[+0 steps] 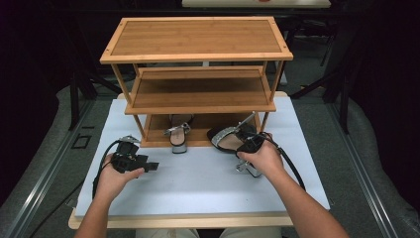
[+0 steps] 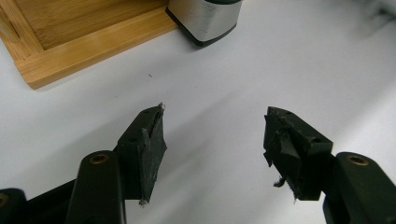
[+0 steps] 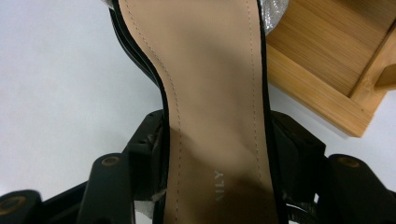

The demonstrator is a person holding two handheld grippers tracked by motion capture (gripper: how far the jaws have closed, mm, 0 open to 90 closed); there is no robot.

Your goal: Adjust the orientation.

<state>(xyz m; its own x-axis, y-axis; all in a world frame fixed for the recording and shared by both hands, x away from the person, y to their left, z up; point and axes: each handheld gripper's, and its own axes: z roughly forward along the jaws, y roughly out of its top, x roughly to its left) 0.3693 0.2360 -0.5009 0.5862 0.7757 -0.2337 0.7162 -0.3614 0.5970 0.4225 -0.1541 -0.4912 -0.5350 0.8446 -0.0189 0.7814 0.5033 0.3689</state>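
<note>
A three-tier bamboo shoe rack (image 1: 198, 54) stands at the back of the white table (image 1: 198, 183). One black sandal with a silver strap (image 1: 179, 133) sits on the bottom shelf, its silver block heel (image 2: 205, 18) sticking out over the front edge. My right gripper (image 1: 249, 143) is shut across the waist of a second sandal (image 1: 225, 137), whose toe lies at the bottom shelf's front edge. In the right gripper view the jaws clamp both sides of its tan insole (image 3: 210, 84). My left gripper (image 1: 150, 166) rests low over the table, open and empty (image 2: 215, 140).
The rack's middle shelf (image 1: 198, 94) and top shelf are bare. The rack's front corner (image 3: 327, 79) lies just right of the held sandal. Bare white tabletop (image 2: 233, 74) stretches in front of the rack, between the two hands.
</note>
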